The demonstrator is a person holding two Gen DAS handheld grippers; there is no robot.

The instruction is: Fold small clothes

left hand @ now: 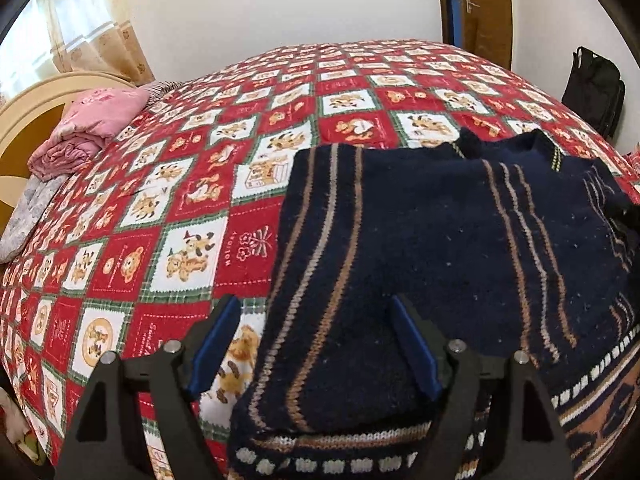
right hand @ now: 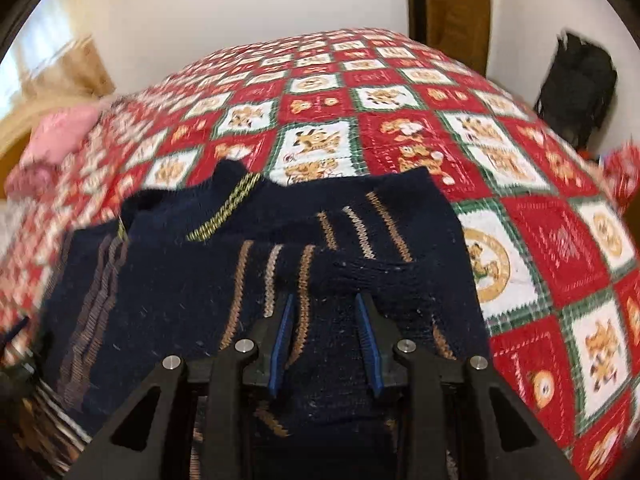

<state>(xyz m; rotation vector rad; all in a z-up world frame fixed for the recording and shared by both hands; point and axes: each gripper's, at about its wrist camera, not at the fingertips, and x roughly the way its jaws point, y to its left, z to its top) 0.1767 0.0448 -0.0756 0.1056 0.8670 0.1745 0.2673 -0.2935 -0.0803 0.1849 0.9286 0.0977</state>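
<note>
Both sides of the navy sweater lie folded in on the bed; left hand-held gripper released above its near edge, right hand-held gripper half-open, unclenched. Next: grasp the hem below, fold it forward

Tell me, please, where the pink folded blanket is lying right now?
In the left wrist view the pink folded blanket lies far left on the bed, by the cream headboard, well apart from the navy sweater.
</note>
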